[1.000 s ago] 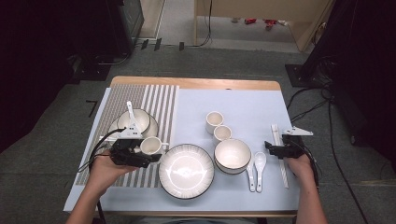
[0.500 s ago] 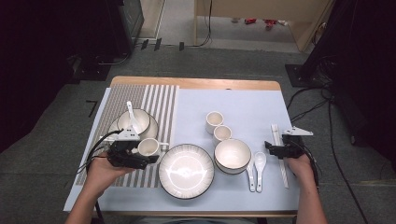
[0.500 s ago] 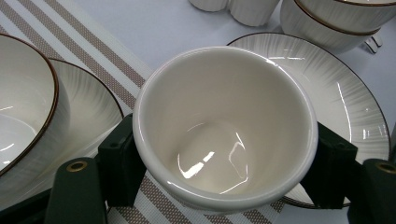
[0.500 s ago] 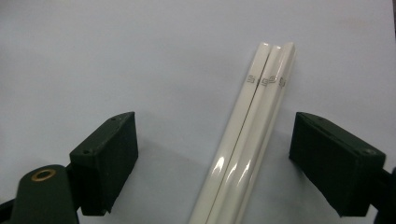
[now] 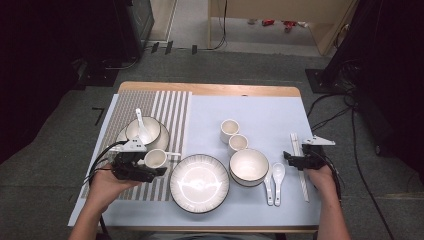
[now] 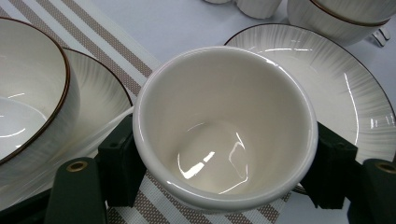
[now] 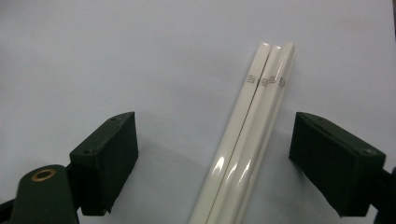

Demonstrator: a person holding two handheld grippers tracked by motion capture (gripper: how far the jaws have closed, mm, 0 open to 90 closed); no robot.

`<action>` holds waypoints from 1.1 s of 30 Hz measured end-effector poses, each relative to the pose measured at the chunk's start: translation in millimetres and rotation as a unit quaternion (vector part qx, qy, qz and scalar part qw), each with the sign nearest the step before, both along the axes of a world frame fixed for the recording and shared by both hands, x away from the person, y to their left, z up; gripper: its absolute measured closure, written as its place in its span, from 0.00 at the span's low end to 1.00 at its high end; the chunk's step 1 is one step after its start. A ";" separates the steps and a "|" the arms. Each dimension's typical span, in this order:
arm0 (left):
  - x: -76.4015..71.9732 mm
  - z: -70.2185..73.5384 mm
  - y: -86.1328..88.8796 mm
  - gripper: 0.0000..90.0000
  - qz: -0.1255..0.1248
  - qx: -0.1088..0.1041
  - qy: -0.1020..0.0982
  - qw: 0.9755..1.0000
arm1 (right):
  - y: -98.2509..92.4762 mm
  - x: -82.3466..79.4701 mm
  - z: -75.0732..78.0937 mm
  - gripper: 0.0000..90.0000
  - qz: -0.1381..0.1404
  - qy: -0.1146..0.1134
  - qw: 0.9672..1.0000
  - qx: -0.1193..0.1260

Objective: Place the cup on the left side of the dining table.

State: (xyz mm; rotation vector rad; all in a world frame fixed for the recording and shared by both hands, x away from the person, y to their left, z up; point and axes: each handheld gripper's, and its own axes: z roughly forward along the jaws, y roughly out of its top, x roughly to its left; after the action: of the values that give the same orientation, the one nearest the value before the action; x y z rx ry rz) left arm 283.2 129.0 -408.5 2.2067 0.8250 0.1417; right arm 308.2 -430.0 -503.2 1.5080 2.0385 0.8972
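The small glossy white ceramic cup [image 6: 224, 126] sits clamped between the black jaws of the left gripper [image 5: 150, 165], its mouth facing up and a little toward the camera on that gripper, so its axis runs near upright with a slight tilt. It is at the left of the table, over the brown-and-white striped placemat [image 5: 165, 107], between the brown-rimmed white bowl holding a white spoon [image 5: 143, 130] and the wide ribbed white plate with a dark rim [image 5: 199, 183]. I cannot tell whether its base touches the mat.

The table has a pale wooden top [image 5: 210, 89] covered by a light blue-grey sheet [image 5: 260, 115], and stands on a grey carpeted floor [image 5: 240, 65] with cables and dark equipment around it.

The cup is plain, thick-walled and smooth, with a rounded lip and bright reflections pooled in its bottom.

Further right stand two small white cups [image 5: 233, 136], a larger brown-rimmed white bowl [image 5: 248, 166] and two white ceramic spoons [image 5: 274, 181]. At the far right, the right gripper [image 5: 290, 159] has its jaws standing well apart over the pair of long glossy white chopsticks [image 7: 252, 140], which lie side by side on the sheet between the jaws, not gripped, their long axis running away from the person.
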 end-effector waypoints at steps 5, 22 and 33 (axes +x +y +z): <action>0.6 -4.0 0.8 0.31 0.007 0.010 0.001 1.000 | 0.1 0.0 0.0 0.17 0.000 0.000 1.000 0.000; 4.1 -16.3 3.7 0.31 0.004 0.014 0.012 1.000 | 0.0 0.0 0.0 0.17 0.000 0.000 1.000 0.000; 6.6 -22.4 5.6 0.31 0.006 0.009 0.013 1.000 | 0.1 0.0 0.0 0.17 0.000 0.000 1.000 0.000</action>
State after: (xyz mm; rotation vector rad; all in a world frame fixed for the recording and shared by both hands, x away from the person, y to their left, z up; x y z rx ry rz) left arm 289.7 134.6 -430.9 2.2247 0.8551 0.1285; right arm 308.2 -429.9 -503.2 1.5074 2.0380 0.8964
